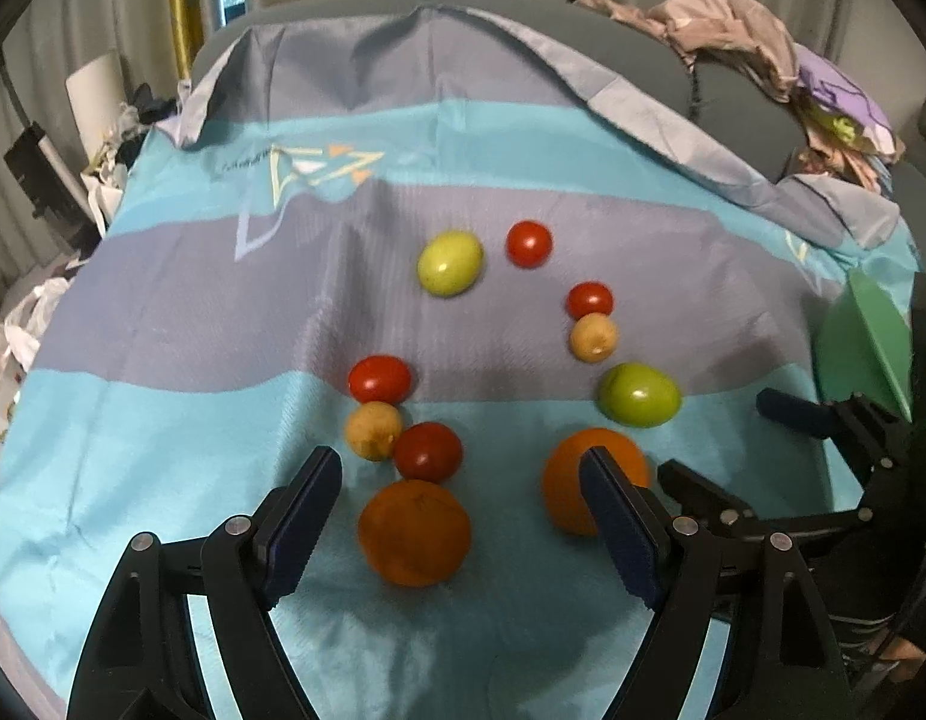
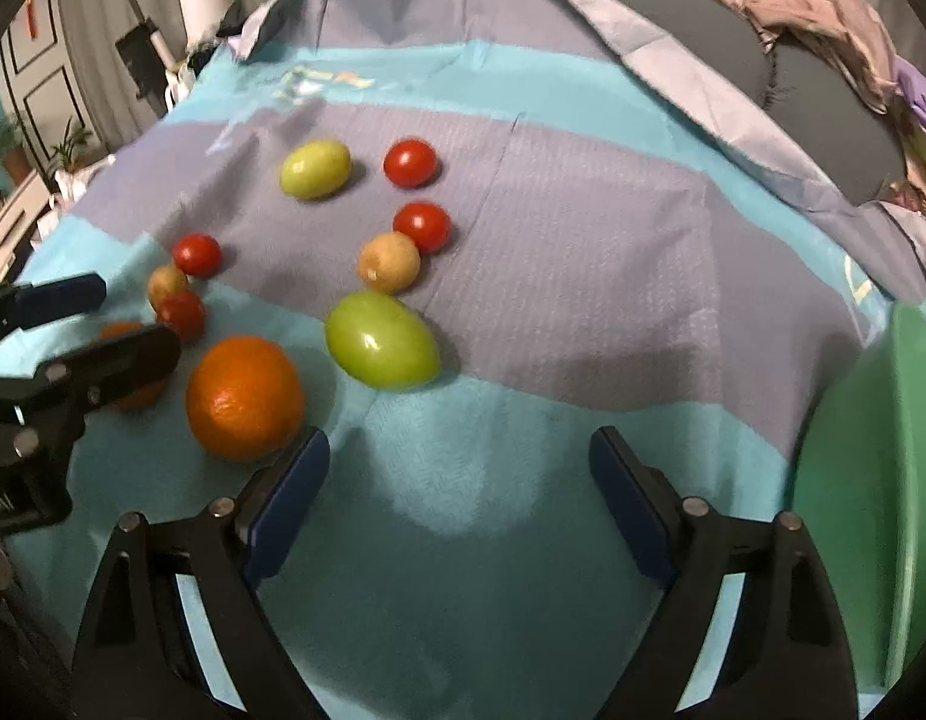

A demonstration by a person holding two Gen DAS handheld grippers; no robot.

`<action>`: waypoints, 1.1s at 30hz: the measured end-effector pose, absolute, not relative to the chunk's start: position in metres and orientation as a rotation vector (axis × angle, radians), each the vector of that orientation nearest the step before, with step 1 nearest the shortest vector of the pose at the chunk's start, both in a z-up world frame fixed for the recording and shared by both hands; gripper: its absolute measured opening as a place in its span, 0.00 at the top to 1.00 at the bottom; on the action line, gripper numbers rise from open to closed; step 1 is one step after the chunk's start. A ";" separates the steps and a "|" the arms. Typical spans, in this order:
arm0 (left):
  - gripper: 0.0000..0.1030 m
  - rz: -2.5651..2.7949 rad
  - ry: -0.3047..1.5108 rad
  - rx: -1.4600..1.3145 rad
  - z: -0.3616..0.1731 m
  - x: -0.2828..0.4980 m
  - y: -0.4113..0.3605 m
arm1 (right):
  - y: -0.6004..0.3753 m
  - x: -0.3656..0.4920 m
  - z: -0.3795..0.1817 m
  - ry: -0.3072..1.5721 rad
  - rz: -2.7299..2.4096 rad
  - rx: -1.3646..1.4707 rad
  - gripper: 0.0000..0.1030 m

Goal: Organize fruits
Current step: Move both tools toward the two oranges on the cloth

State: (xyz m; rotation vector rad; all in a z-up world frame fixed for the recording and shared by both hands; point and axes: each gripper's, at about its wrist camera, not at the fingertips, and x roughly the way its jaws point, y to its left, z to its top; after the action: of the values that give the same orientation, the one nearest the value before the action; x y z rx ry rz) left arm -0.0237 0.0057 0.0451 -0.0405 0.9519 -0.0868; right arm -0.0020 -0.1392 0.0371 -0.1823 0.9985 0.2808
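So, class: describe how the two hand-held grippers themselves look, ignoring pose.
The left hand-held gripper and the right hand-held gripper match: black triangular cut-out arms, silver round pivot pins, and dark blue ridged pads lining the fingers. No cables or sleeves are visible.

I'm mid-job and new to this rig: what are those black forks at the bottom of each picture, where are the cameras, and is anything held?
Each fork is a hand-held gripper; its camera looks forward along its fingers. One picture is from the left gripper, one from the right gripper. Both are open and hold nothing. On the striped cloth lie two oranges, two green fruits, four tomatoes and two tan fruits. A green container sits at the right.
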 end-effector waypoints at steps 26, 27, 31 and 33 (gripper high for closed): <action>0.31 -0.166 0.950 -0.152 0.061 -0.025 0.010 | -0.143 0.010 0.103 0.997 0.296 0.072 0.33; 0.31 -0.169 0.953 -0.158 0.061 -0.025 0.010 | -0.140 0.013 0.103 1.009 0.302 0.068 0.33; 0.32 -0.185 0.964 -0.171 0.058 -0.023 0.009 | -0.136 0.017 0.096 1.017 0.326 0.096 0.33; 0.35 -0.197 0.973 -0.168 0.056 -0.023 0.007 | -0.136 0.017 0.090 1.024 0.353 0.131 0.34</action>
State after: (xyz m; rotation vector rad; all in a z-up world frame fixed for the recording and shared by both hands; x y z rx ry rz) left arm -0.0227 0.0065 0.0565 -0.1683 0.9733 -0.1967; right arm 0.0170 -0.1357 0.0903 0.1312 1.0245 0.3534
